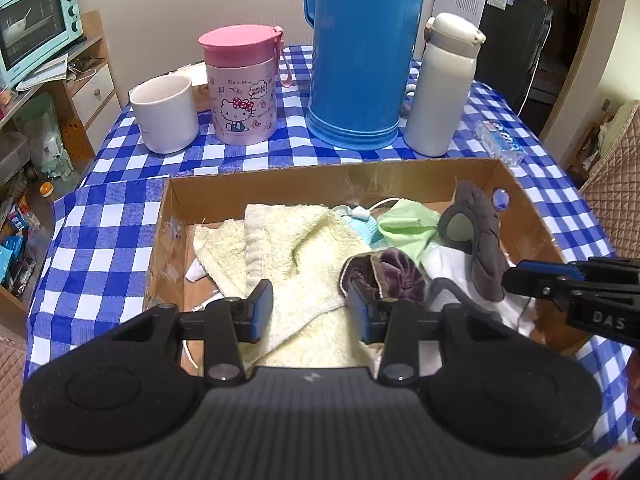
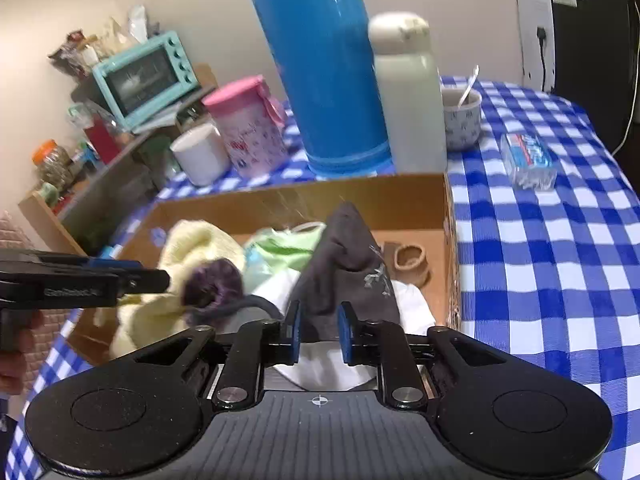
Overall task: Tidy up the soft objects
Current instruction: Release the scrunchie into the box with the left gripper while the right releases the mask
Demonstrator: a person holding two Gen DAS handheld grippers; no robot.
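Observation:
A cardboard box (image 1: 280,178) on the checked table holds the soft things. In it lie a cream towel (image 1: 304,240), a green cloth (image 1: 404,222), a purple velvet scrunchie (image 1: 396,272) and a white cloth (image 1: 452,268). A dark grey cloth (image 1: 484,240) rises in a peak at the right. My left gripper (image 1: 311,312) hangs open over the towel, its right finger just in front of the scrunchie. My right gripper (image 2: 319,332) is shut on the lower end of the grey cloth (image 2: 348,248). It comes in from the right in the left wrist view (image 1: 508,282).
Behind the box stand a white mug (image 1: 164,114), a pink cup (image 1: 244,88), a tall blue thermos (image 1: 360,52) and a white bottle (image 1: 440,88). A tissue packet (image 1: 500,142) and a bowl with a spoon (image 2: 462,118) sit far right. A tape roll (image 2: 412,262) lies in the box.

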